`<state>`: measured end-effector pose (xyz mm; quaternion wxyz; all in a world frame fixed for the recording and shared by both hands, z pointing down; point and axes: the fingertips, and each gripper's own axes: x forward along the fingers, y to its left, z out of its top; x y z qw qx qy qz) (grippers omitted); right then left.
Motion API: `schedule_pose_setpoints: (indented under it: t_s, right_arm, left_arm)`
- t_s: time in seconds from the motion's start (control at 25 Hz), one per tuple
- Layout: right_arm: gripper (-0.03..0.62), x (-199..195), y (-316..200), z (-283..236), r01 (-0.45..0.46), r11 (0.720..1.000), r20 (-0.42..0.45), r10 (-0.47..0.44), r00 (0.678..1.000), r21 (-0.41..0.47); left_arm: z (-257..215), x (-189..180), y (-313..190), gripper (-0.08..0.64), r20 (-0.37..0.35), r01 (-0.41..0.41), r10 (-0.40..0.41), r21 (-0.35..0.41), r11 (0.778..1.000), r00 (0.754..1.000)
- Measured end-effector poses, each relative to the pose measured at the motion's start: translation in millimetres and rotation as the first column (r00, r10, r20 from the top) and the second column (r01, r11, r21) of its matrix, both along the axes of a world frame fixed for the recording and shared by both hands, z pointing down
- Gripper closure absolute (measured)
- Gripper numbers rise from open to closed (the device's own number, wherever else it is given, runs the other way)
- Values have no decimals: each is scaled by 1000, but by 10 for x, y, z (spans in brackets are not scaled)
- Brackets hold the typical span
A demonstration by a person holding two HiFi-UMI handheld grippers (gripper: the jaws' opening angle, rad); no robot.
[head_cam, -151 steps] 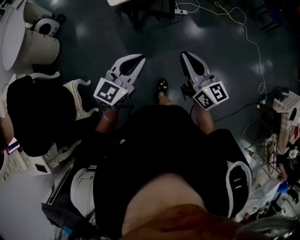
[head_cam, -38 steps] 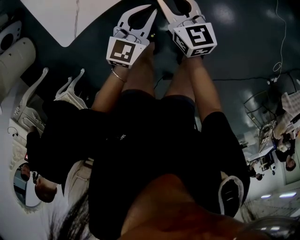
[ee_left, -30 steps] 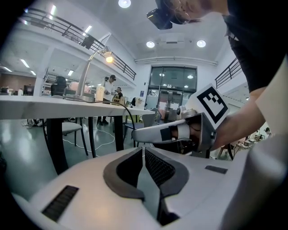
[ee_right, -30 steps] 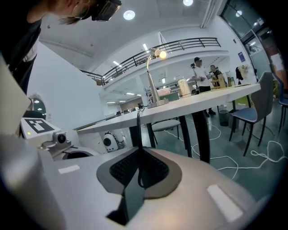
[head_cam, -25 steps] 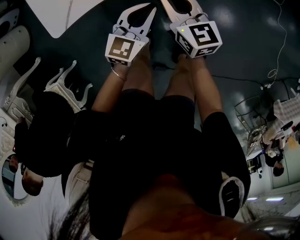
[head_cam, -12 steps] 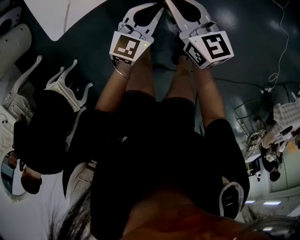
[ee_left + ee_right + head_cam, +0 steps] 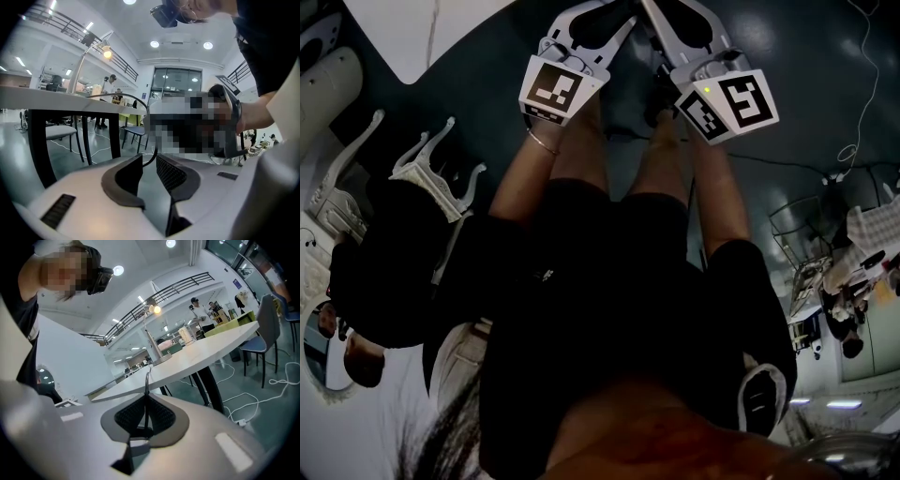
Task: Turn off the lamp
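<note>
The desk lamp (image 7: 149, 336) stands on a long white table (image 7: 201, 352), its bulb (image 7: 156, 309) glowing. It also shows far off at the upper left of the left gripper view, where the lamp (image 7: 78, 68) rises above the table edge (image 7: 56, 101) with its bulb (image 7: 107, 54) lit. My left gripper (image 7: 149, 157) is narrowly open and holds nothing. My right gripper (image 7: 146, 397) is shut and empty, pointing toward the lamp base. In the head view both grippers are held out ahead, left gripper (image 7: 614, 21) beside right gripper (image 7: 661, 14), near a white table corner (image 7: 412, 28).
White carved furniture (image 7: 431, 173) and another person in black (image 7: 384, 272) are close on my left. Cables (image 7: 862, 84) trail over the dark floor at right. Chairs (image 7: 133, 133) stand under the table, and a blue chair (image 7: 267, 329) sits at its far end.
Both grippers have risen toward the top of the head view over the last seconds. The right one has drifted right. The white table corner came into view.
</note>
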<state>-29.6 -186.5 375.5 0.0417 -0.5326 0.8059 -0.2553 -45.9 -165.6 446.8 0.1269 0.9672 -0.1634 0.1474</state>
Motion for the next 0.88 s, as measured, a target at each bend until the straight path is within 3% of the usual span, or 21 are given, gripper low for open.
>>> schedule_pose_setpoints:
  t_s: [0.24,0.36,0.72,0.88]
  right_arm:
    - [571,-53,48,-72,-29,1000,88,29,996,-2]
    - [571,-50,74,-77,-38,999,87,37,995,1]
    - [569,-27,127,-83,-41,998,78,38,996,40]
    - [567,21,173,-93,-47,997,72,42,997,66]
  left_arm:
    - [-61,47,75,483,-13,-44,44,15,999,999]
    - [-70,55,102,484,-25,-41,42,11,999,999]
    - [-130,99,279,537,36,-110,107,124,986,994]
    - [-224,105,316,537,18,-135,133,144,980,991]
